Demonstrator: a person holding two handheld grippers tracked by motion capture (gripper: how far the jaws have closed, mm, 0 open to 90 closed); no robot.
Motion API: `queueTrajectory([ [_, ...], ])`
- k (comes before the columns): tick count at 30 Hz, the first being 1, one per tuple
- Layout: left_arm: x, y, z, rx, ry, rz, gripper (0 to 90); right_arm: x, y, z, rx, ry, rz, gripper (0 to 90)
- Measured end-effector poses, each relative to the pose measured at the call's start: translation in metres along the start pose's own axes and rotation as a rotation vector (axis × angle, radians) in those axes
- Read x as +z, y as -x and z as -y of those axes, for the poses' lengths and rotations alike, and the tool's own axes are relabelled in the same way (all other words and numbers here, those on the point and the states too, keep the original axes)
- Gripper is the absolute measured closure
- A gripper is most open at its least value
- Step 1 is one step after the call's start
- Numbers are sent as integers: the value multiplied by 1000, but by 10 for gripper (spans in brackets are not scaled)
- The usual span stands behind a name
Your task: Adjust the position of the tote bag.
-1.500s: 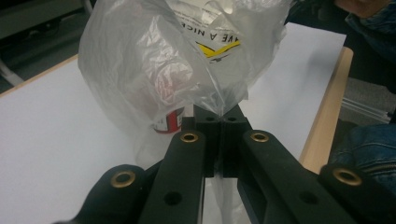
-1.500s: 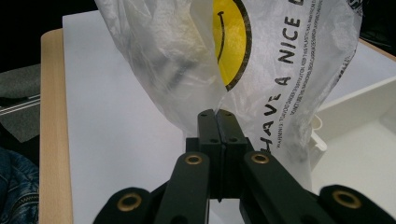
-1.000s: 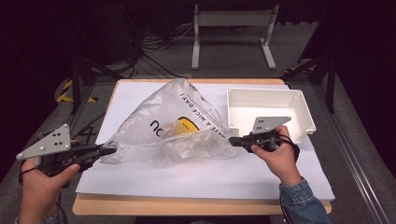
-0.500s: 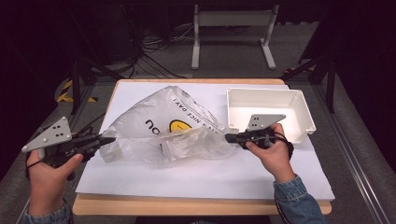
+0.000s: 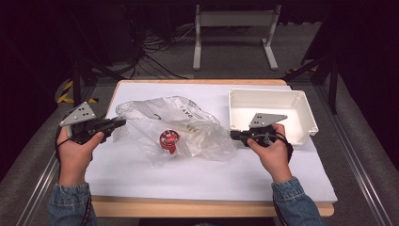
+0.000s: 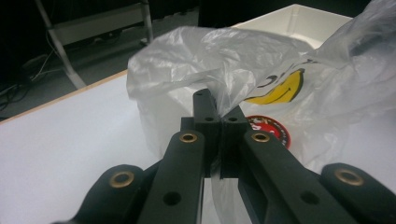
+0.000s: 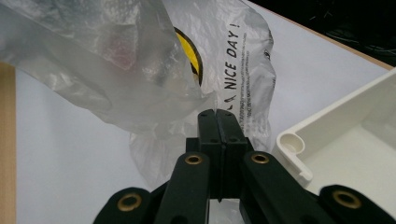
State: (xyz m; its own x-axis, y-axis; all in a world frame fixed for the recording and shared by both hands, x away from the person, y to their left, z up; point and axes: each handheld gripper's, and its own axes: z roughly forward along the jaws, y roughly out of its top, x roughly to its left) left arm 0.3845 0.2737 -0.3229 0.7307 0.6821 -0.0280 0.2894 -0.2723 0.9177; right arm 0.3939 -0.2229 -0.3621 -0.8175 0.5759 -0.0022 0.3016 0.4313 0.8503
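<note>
— What are the grippers doing?
— The left gripper (image 5: 118, 123) is pinched on a crinkled fold of the clear plastic bag (image 5: 181, 127); the right gripper (image 5: 234, 135) is clamped on its opposite edge.
— Where's the bag?
— Mid-table on the white sheet, sagging between them, a round red-lidded item (image 5: 168, 140) inside. A rigid white bin (image 5: 282, 100) sits at the table's far right corner.

A white tub (image 5: 308, 110) sits on the white table (image 5: 188, 179), at its far right corner (its rounded rim corner (image 7: 292, 142) shows close up). Beyond the table, a pale metal stand (image 5: 235, 19) and loose cables (image 5: 155, 47) occupy the floor.
</note>
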Motion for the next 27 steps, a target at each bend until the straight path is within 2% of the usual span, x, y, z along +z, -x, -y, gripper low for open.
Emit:
queueTrajectory([
  [3, 11, -6, 1, -14, -4, 6, 889, 2, 0, 3, 17, -6, 11, 900],
  [9, 29, -11, 2, -12, -17, 14, 884, 8, -1, 10, 39, -37, 23, 900],
  [13, 41, -17, 6, -15, -32, 2, 886, 14, -1, 19, 62, -76, 32, 900],
  [20, 57, -28, 17, -57, -74, -1, 891, 23, 1, 31, 92, -128, 32, 900],
  [21, 59, -29, 18, -52, -78, -4, 891, 23, 1, 31, 92, -128, 32, 900],
  [24, 66, -33, 23, -74, -106, -6, 894, 25, 1, 35, 101, -141, 33, 900],
  [27, 69, -35, 26, -79, -116, -7, 895, 25, 2, 37, 106, -145, 39, 900],
])
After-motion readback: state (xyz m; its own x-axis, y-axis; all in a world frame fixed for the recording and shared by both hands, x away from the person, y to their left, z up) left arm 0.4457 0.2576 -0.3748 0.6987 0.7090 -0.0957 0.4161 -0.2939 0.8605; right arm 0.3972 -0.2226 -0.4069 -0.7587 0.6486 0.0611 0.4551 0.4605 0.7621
